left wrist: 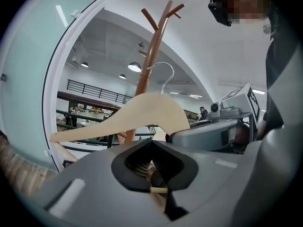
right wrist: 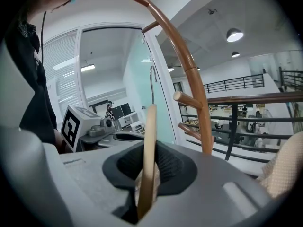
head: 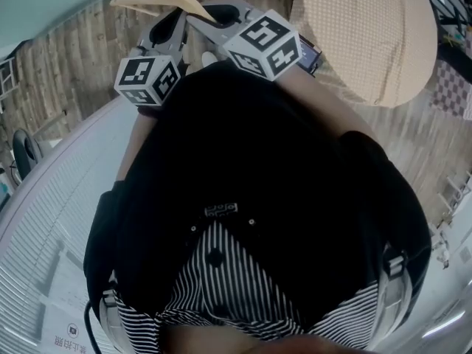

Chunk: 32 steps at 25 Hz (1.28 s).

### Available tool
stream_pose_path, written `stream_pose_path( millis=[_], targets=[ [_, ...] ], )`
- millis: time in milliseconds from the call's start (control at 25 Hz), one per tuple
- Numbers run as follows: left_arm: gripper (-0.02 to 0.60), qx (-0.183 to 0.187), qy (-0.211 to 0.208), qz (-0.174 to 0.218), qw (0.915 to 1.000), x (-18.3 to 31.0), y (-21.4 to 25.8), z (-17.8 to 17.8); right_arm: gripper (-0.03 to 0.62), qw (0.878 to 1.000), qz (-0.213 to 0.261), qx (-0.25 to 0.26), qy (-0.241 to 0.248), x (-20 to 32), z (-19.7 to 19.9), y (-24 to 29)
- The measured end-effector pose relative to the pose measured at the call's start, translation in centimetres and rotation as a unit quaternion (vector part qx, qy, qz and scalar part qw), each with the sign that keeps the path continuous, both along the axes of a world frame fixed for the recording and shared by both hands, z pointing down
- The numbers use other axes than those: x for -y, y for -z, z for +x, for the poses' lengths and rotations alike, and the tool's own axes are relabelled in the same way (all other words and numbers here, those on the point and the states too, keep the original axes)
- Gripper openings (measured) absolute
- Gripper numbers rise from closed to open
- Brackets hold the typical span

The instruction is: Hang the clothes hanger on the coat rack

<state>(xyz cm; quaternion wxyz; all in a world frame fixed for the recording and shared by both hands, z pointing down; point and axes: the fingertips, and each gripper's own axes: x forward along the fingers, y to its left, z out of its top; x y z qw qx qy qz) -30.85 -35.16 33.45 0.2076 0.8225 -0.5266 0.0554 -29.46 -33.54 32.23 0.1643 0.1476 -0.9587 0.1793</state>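
Both claws are clamped on the pale wooden clothes hanger (left wrist: pixel 142 112); the left gripper (left wrist: pixel 154 171) has its jaws narrow on a strip of the wood low at one end, and the right gripper (right wrist: pixel 147 174) pinches the hanger's body edge-on, jaws partly closed on it. The hanger is in the air between your two hands, upright, with its bent metal hook (left wrist: pixel 163 74) on top. The brown wooden coat rack (left wrist: pixel 152 56) stands beyond it, near but apart; nothing is hung yet.

Step in hand, as I read it, is carry and line up.
- Pick one target; the short side peg (right wrist: pixel 187 99) looks the closest, while the upper prongs (left wrist: pixel 150 19) sit well above the hook.
- Keep both grips firm and the hanger level; a loose pinch lets it swing.
- Turn the hook's open side toward the peg; from the right gripper view it shows only as a thin line, so check the opening in the left gripper view.
- Lift the hook above the peg tip, bring it over, then lower it until the wire sits on the wood.
- Approach gently; a knock could rock the rack.
- Open one claw, then the other — only once the hook bears the weight.
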Motion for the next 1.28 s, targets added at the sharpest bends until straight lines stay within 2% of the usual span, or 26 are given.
stream_pose_path(
  millis=[160,320,480,640,920,1120,1280],
  targets=[
    [0.002,-0.007,-0.027,0.009,0.9996,0.2,0.0,0.3,0.060,1.000,0.020,0.008,0.021,0.0,0.1,0.0],
    [0.003,-0.031,-0.079,0.017,0.9963,-0.5,0.1,0.5,0.060,0.999,0.007,0.034,0.041,-0.9,0.0,0.1],
    [0.005,-0.080,-0.136,0.025,0.9872,-0.1,0.9,1.0,0.060,0.994,0.022,0.035,0.100,-0.9,0.3,0.3],
    [0.005,-0.099,-0.188,0.030,0.9766,0.1,1.9,1.0,0.060,0.991,0.027,0.040,0.121,0.6,0.7,0.8],
    [0.005,-0.079,-0.244,0.034,0.9659,0.2,1.5,1.5,0.060,0.986,0.038,0.023,0.159,2.0,2.0,0.2],
    [0.005,-0.086,-0.262,0.026,0.9609,-0.3,0.6,2.0,0.060,0.981,0.030,0.031,0.189,1.9,2.7,0.7],
    [0.005,-0.092,-0.270,0.022,0.9583,-0.6,0.5,2.0,0.060,0.982,0.025,0.014,0.188,2.2,3.5,0.3]
  ],
)
